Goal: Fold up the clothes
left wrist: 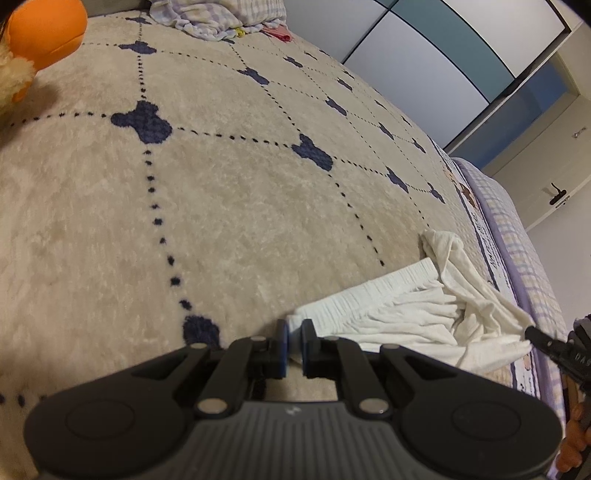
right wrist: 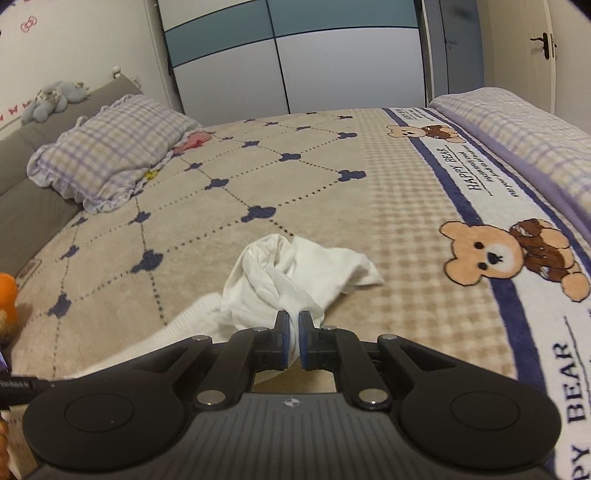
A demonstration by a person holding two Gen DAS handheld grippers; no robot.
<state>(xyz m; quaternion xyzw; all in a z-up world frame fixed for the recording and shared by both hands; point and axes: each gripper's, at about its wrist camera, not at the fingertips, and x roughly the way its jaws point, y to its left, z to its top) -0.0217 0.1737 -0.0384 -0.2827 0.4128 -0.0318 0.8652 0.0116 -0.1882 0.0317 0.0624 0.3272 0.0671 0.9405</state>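
A white garment (left wrist: 417,306) with a ribbed elastic waistband lies crumpled on the beige bed blanket (left wrist: 221,192). My left gripper (left wrist: 294,332) is shut on the left end of that waistband, low over the blanket. In the right wrist view the same white garment (right wrist: 295,266) is bunched and twisted, and my right gripper (right wrist: 293,325) is shut on a gathered fold of it. The right gripper's black tip (left wrist: 535,334) shows at the far right of the left wrist view, pulling the cloth taut toward the bed's edge.
A checked pillow (right wrist: 110,151) and a pink cloth (right wrist: 192,142) lie at the head of the bed. An orange and cream plush toy (left wrist: 40,33) sits at the blanket's left. A checked quilt (right wrist: 528,136) runs along the right side. Wardrobe doors (right wrist: 295,62) stand beyond.
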